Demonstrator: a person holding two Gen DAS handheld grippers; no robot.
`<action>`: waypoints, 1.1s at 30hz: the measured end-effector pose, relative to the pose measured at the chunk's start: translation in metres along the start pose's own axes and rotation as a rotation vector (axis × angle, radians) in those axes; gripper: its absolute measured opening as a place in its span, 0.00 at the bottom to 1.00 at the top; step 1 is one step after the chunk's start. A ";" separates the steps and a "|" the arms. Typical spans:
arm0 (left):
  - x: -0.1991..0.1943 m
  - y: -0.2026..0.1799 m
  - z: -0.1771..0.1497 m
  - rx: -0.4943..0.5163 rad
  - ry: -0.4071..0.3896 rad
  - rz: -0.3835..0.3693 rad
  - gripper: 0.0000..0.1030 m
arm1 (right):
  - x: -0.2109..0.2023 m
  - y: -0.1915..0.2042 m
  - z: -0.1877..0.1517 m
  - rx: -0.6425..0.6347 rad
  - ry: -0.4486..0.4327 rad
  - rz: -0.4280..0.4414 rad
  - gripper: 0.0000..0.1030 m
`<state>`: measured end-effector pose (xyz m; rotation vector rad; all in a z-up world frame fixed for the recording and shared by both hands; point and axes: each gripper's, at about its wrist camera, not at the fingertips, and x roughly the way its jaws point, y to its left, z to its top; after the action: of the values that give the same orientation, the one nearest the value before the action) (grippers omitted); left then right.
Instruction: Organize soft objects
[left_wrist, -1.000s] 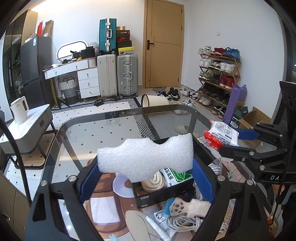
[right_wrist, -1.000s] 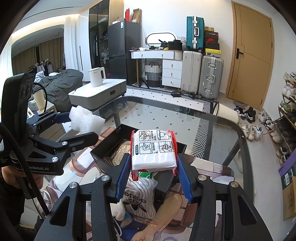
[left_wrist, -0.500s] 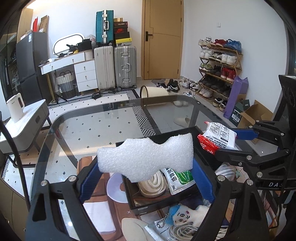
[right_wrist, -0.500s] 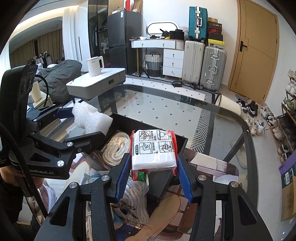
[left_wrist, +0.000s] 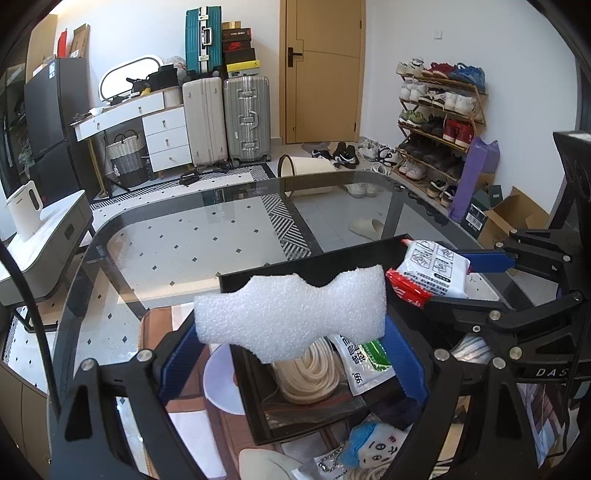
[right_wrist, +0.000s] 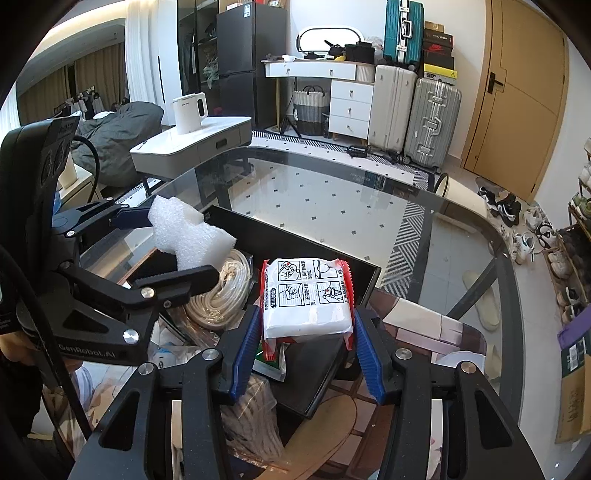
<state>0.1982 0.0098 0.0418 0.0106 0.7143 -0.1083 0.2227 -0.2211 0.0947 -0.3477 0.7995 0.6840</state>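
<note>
My left gripper is shut on a white foam block and holds it above the black box on the glass table. It also shows in the right wrist view. My right gripper is shut on a white wet-wipe pack with red ends, held above the box's right side; the pack also shows in the left wrist view. Inside the box lie a coiled cream rope and a white-green packet.
The glass table stretches ahead of the box. A small plush doll with blue hair and cable lie near the front edge. A white side table with a kettle stands left. Suitcases and a shoe rack line the walls.
Both grippers have moved forward and lower over the black box, each keeping its object. The box now sits closer under both of them.
</note>
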 end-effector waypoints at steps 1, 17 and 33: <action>0.002 -0.001 0.000 0.001 0.005 -0.003 0.87 | 0.002 0.000 0.001 -0.002 0.004 0.001 0.48; 0.012 -0.002 0.001 0.013 0.024 0.004 0.88 | 0.015 -0.007 0.004 -0.064 0.026 -0.001 0.55; -0.011 -0.008 -0.006 0.020 -0.013 0.012 0.96 | -0.028 -0.011 -0.007 -0.014 -0.057 -0.014 0.89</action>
<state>0.1853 0.0028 0.0446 0.0334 0.7000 -0.1040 0.2125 -0.2452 0.1113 -0.3450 0.7375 0.6838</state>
